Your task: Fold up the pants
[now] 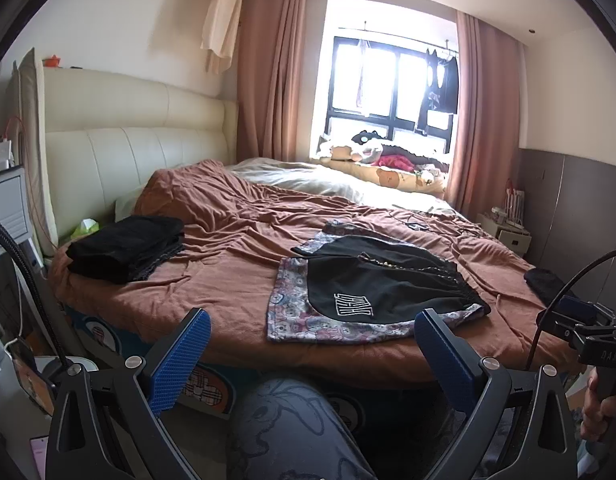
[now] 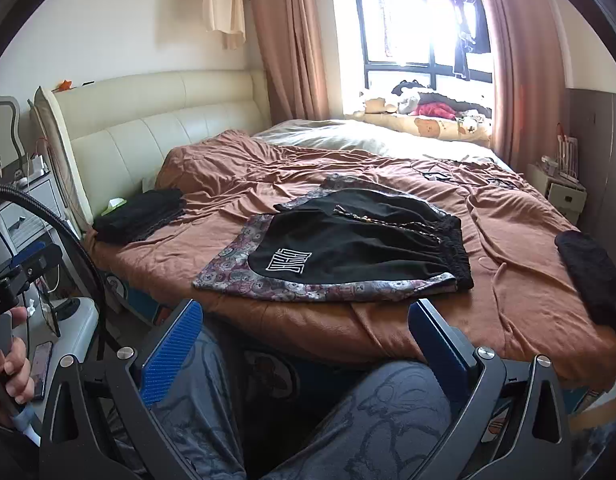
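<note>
The black shorts (image 1: 384,280) lay flat on the brown cover (image 1: 228,272) near the foot edge of the bed (image 2: 120,136), resting on top of a patterned garment (image 1: 292,312) whose bear print showed as a border along the near and left sides. The shorts carried a white block-letter logo (image 2: 289,261) on the near leg, a gathered elastic waistband on the right side, and a thin beaded or chain-like trim running across the upper part. The fabric was smooth around the logo and bunched toward the waistband. Whether the shorts were 1 layer or already doubled could not be told. A folded black pile (image 1: 128,248) with a lace edge sat well apart to the left, near the headboard. Another dark item (image 2: 594,280) lay at the right edge of the cover. The left gripper (image 1: 312,364) was held short of the bed with both blue-padded fingers spread wide, holding nothing. The right gripper (image 2: 304,344) was likewise off the bed, jaws wide apart and empty. The person's knees in printed grey trousers (image 2: 348,420) showed below both grippers. A hand (image 2: 8,364) gripped the left tool's handle in the right wrist view.
</note>
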Demonstrator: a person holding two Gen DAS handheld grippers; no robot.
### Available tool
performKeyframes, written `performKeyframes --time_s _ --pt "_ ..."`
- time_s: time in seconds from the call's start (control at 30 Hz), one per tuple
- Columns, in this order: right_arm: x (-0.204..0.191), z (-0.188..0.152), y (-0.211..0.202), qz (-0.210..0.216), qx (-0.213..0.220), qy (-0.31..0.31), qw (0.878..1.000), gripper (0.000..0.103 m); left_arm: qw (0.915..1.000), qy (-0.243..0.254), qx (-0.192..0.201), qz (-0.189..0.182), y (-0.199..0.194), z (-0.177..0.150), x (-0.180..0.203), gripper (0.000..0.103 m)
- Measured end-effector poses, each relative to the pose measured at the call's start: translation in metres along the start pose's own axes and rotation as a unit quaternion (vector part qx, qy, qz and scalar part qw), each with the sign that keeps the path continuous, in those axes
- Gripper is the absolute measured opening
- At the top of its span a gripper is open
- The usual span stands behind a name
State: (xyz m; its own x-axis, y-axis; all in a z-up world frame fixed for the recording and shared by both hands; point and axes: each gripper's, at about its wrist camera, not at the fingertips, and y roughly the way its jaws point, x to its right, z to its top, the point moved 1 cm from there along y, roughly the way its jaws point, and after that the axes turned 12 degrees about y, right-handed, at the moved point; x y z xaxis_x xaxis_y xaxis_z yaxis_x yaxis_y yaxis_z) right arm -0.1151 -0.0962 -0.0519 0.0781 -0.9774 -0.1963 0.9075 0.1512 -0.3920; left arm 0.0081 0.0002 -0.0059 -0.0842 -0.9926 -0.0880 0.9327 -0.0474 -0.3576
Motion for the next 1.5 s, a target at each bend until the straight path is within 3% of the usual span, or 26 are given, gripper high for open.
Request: performKeyframes --time_s 0.63,0.87,1.13,1.5 --pt "0.033 0.019 0.057 -0.021 -0.046 0.034 0.998 0.103 0.9979 -0.017 -0.054 -0.03 0.075 -0.011 -0.005 0.103" --pt "0.052 0.024 0.078 -0.031 -0.058 0.063 0.996 0.103 0.994 -0.046 -0.087 -0.048 0.109 -0.024 -0.012 0.103" --pt "0.067 0.034 0.102 -0.041 -0.077 0.085 0.993 0.103 0.9861 -0.093 -0.115 -0.076 0.142 -0.038 -0.021 0.101" --pt "0.087 0.039 0.135 -0.064 -0.093 0.106 0.988 0.103 0.9664 -0.149 -0.172 -0.12 0.194 -0.059 -0.03 0.086"
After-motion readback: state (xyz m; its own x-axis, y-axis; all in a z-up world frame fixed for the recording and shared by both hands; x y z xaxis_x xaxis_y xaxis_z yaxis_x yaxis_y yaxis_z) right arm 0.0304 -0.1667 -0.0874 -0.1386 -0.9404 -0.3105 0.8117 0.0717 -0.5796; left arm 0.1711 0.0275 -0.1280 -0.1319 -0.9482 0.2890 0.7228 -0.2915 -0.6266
